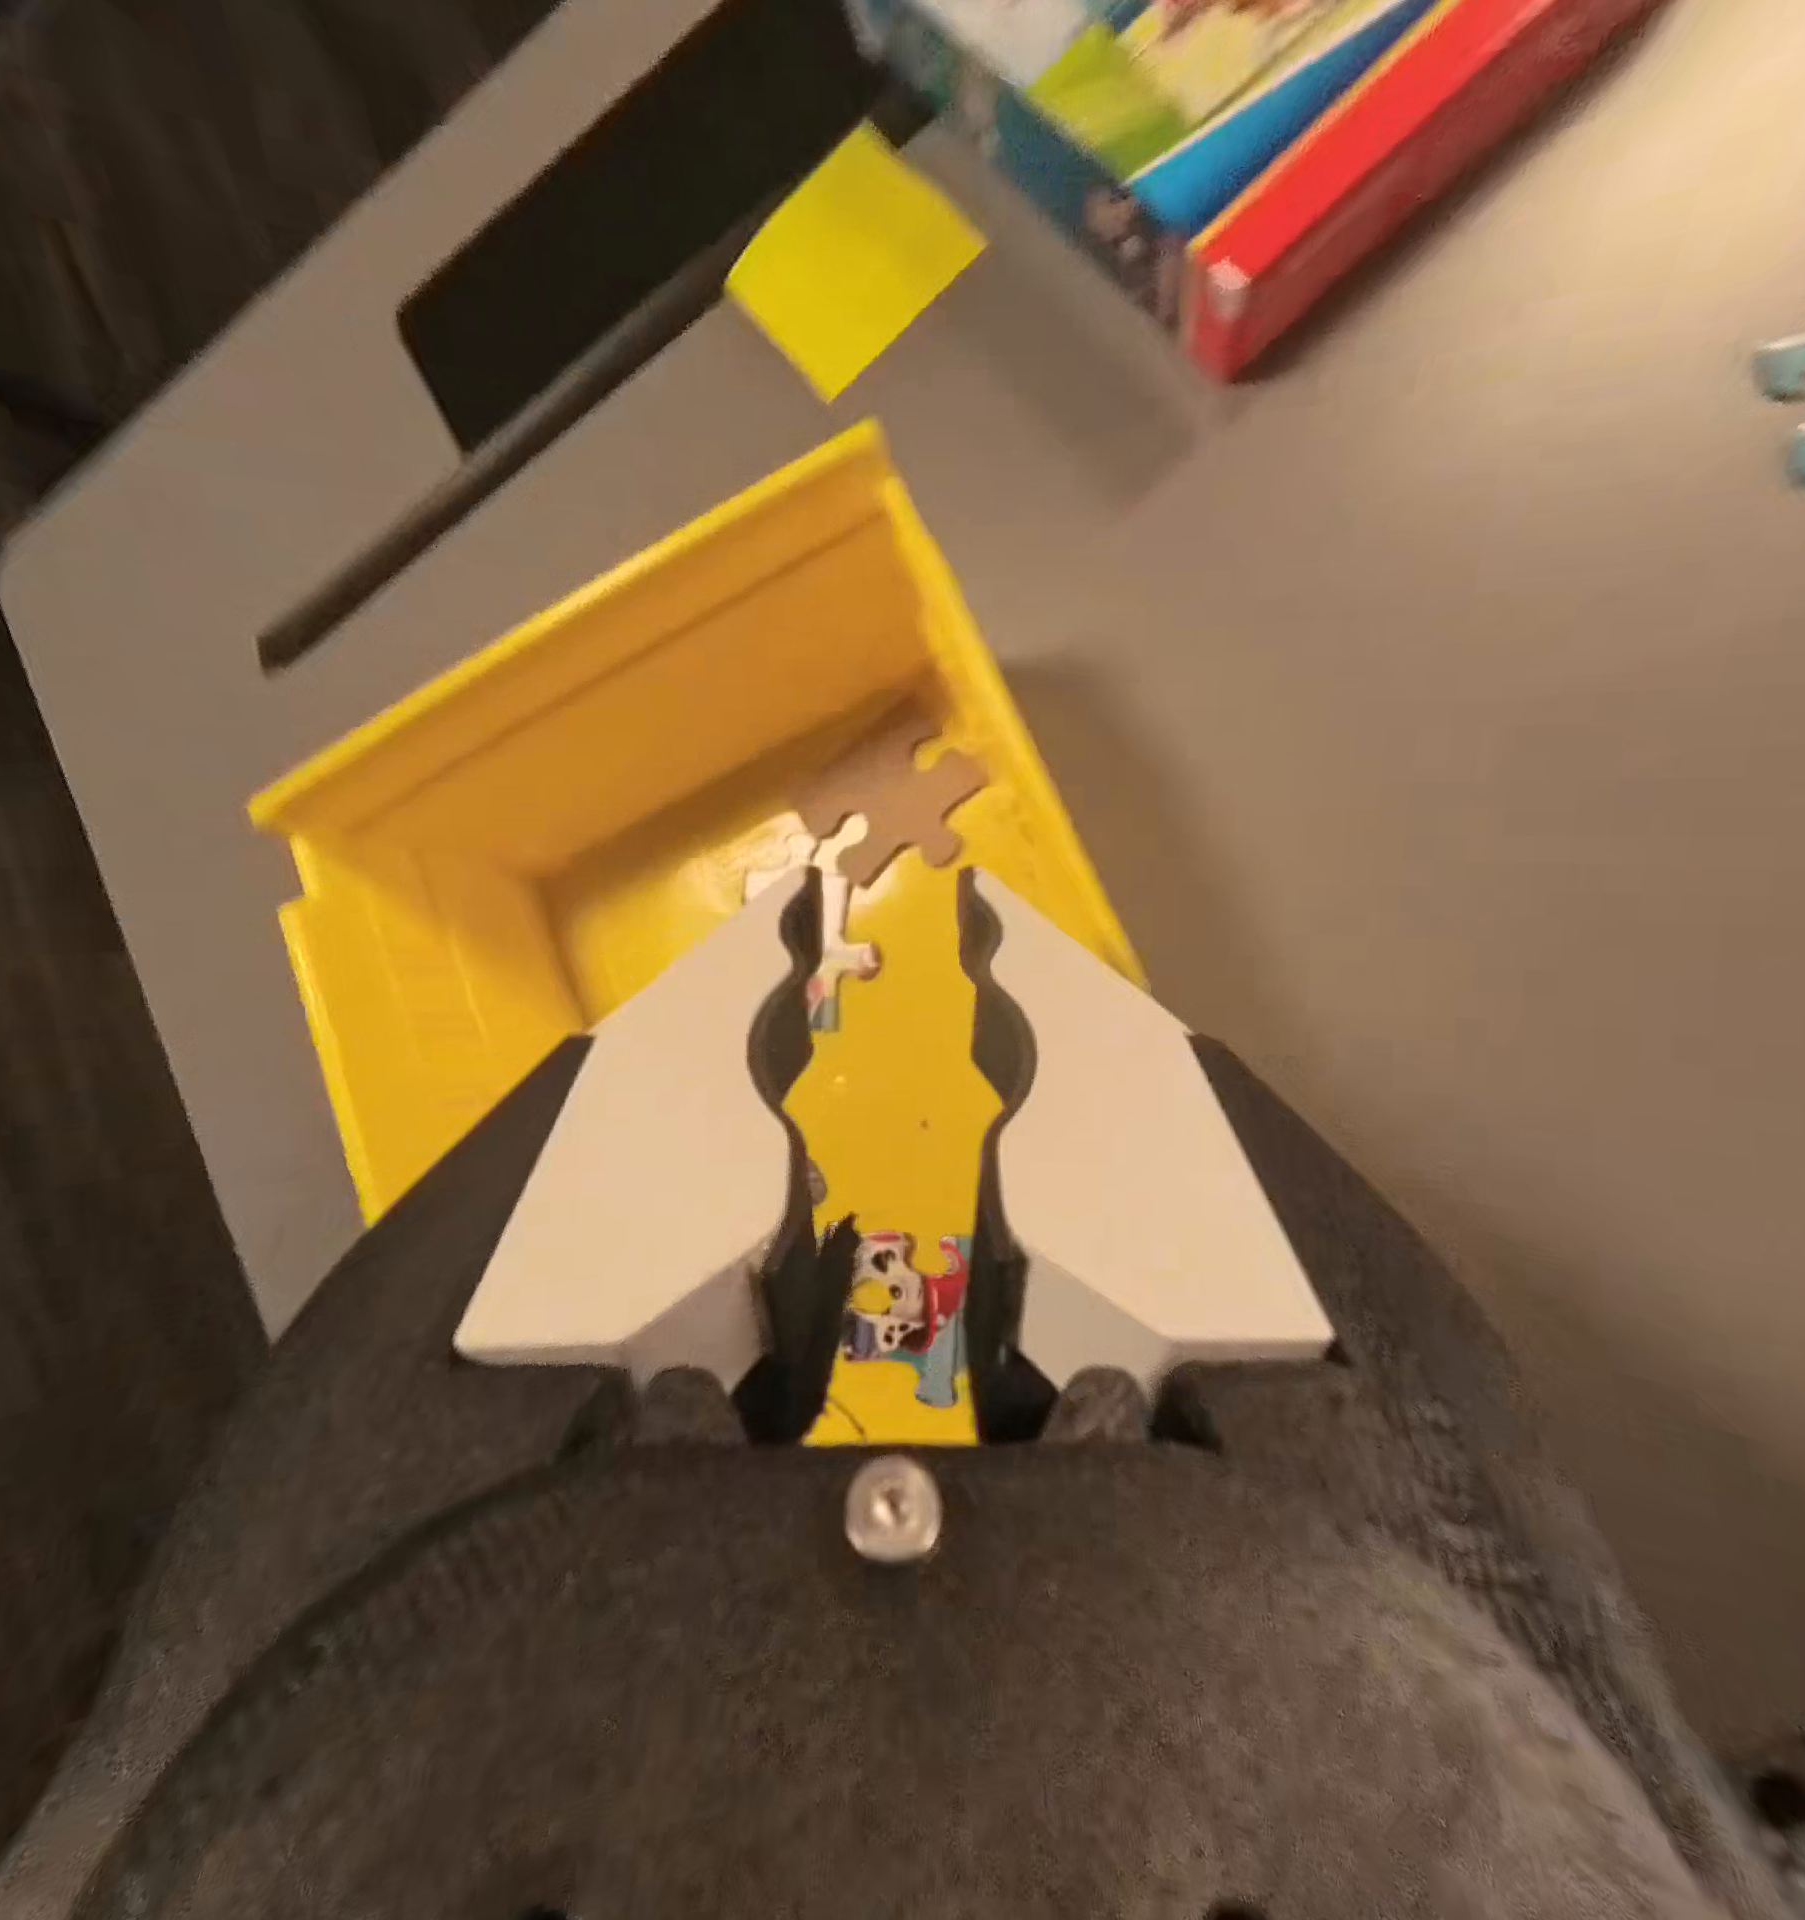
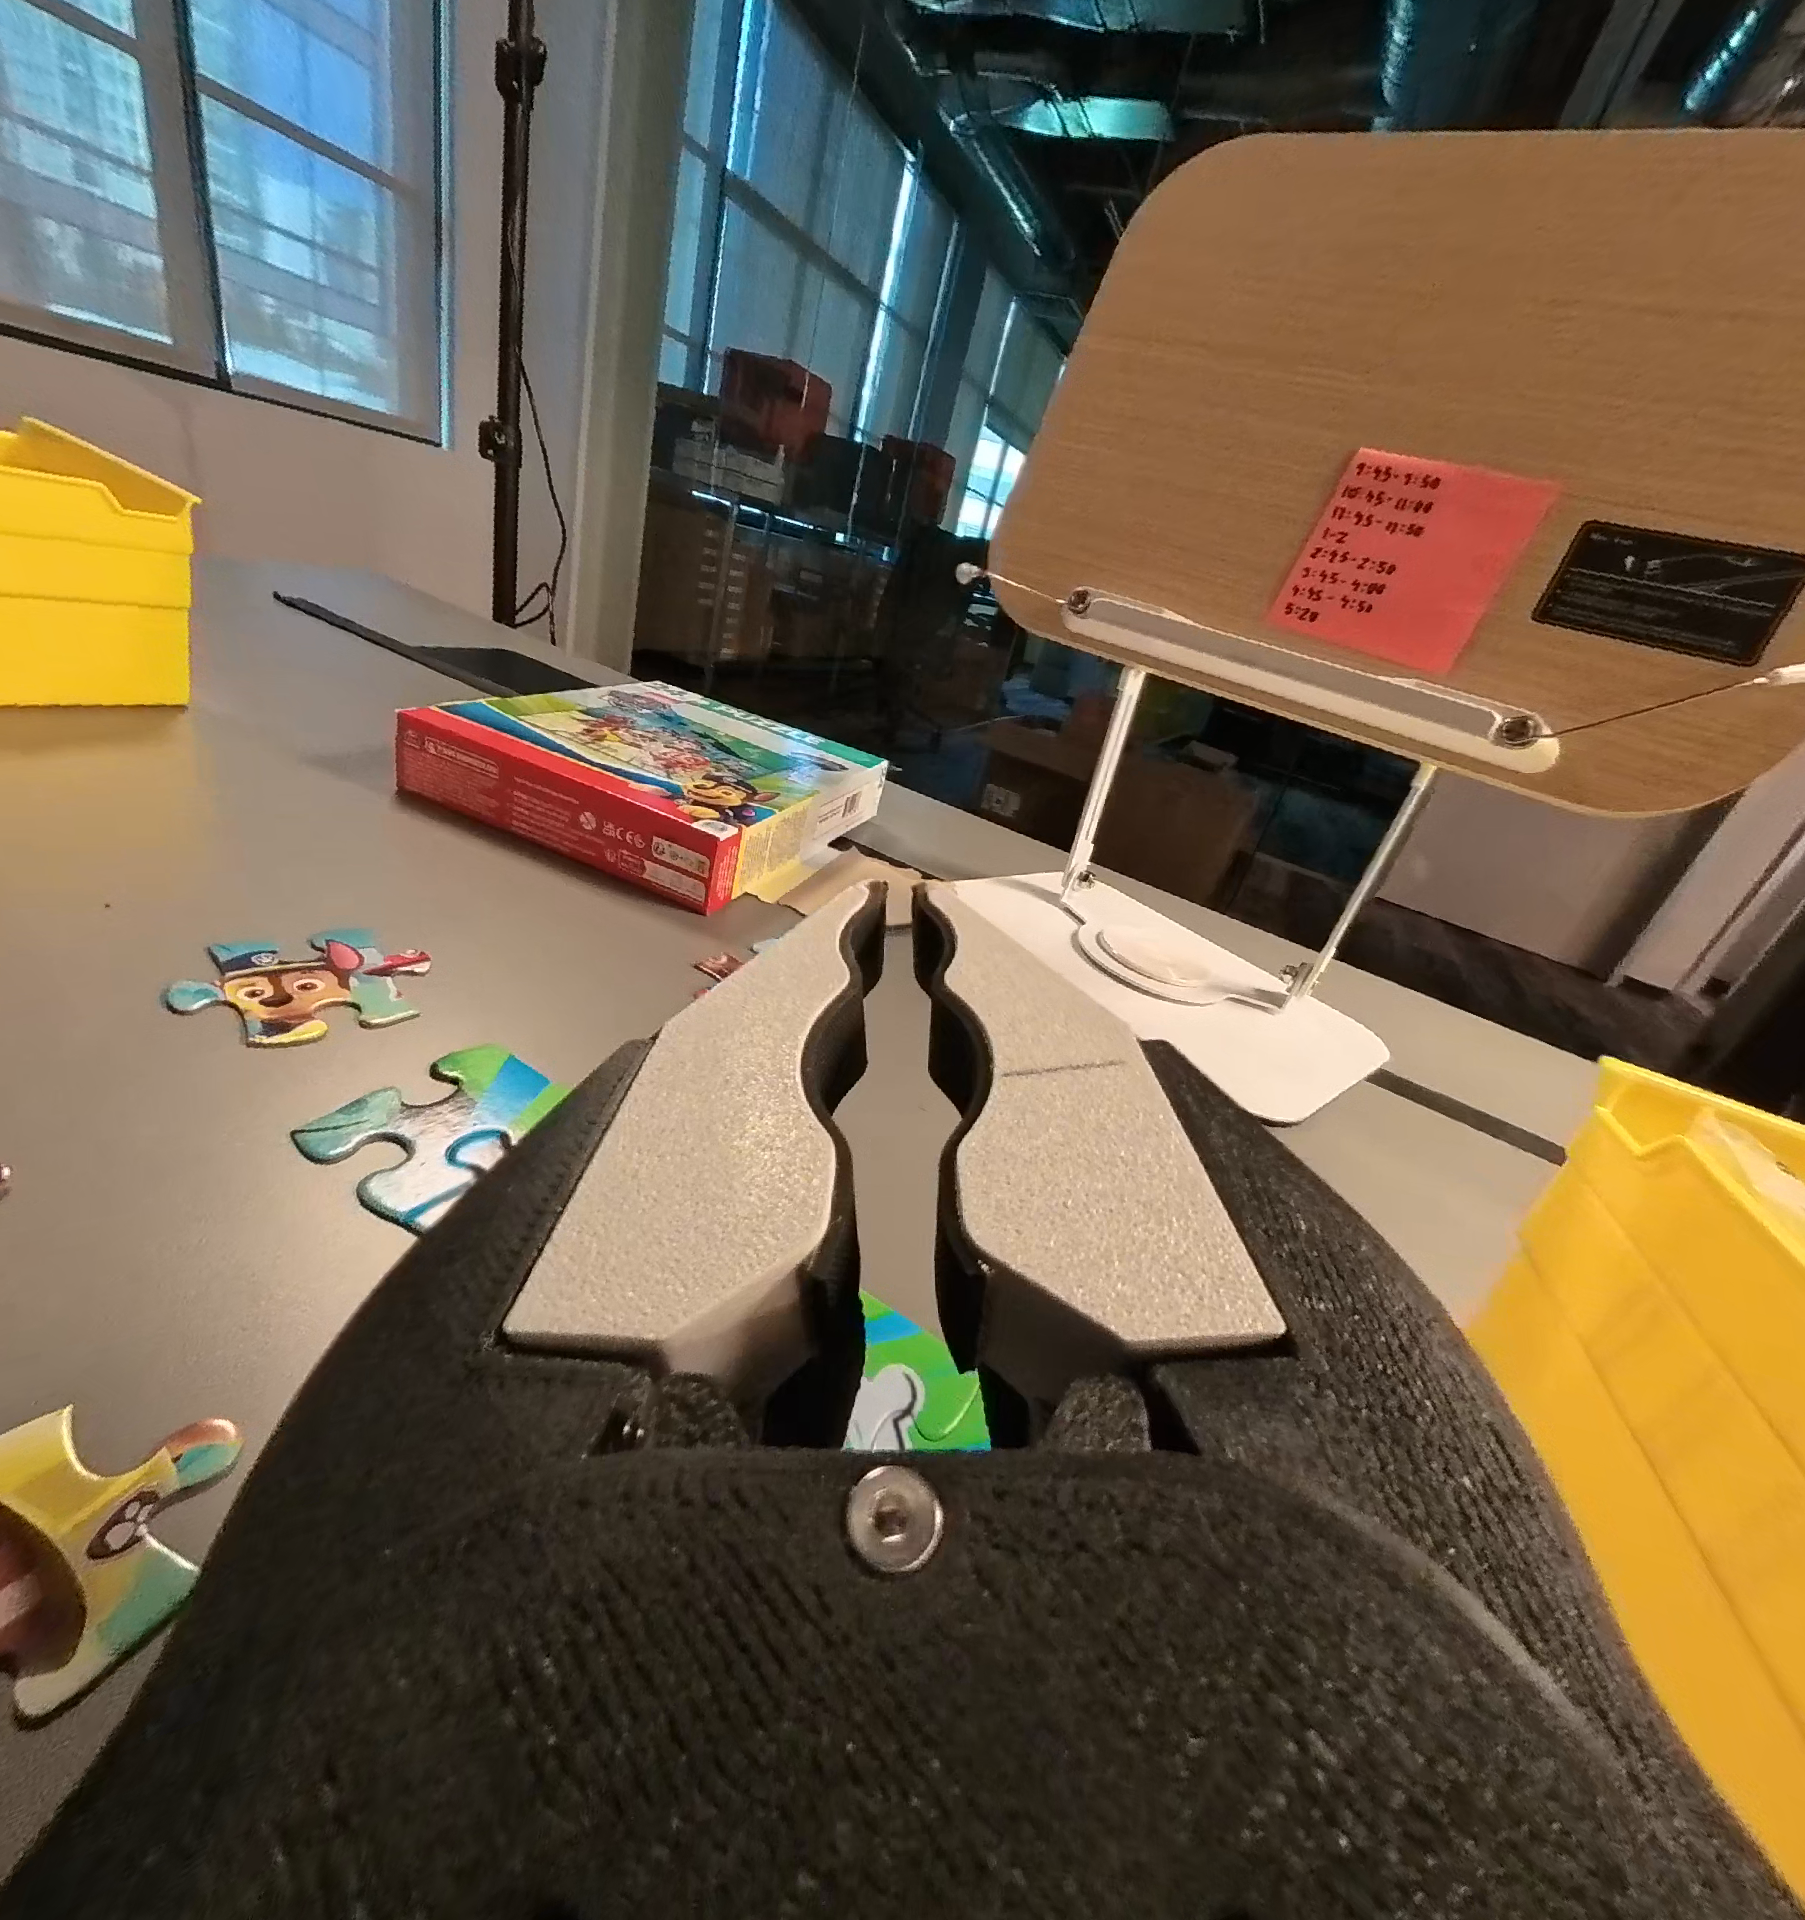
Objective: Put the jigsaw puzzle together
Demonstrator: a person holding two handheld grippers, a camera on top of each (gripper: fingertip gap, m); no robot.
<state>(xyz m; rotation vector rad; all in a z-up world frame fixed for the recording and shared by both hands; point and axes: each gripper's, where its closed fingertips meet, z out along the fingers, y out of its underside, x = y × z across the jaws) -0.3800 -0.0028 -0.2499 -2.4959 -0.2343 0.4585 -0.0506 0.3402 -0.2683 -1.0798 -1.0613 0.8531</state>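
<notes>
Grey matte worktop [image 2: 254, 790] carries glossy puzzle pieces [image 2: 295, 987]; left tool [image 1: 882, 883] gapes (bare) over a moulded yellow bin [image 1: 441, 935]; right tool [image 2: 898, 899] sits nearly together, bare.

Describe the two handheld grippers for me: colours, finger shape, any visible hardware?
The left gripper and the right gripper look alike. Each has a black, rough-textured body with a silver screw at the centre. Two flat, pale grey fingers taper toward the tips. Their inner edges are wavy and lined with black pads. No cables or markings show, and no hands or sleeves are in view.
</notes>
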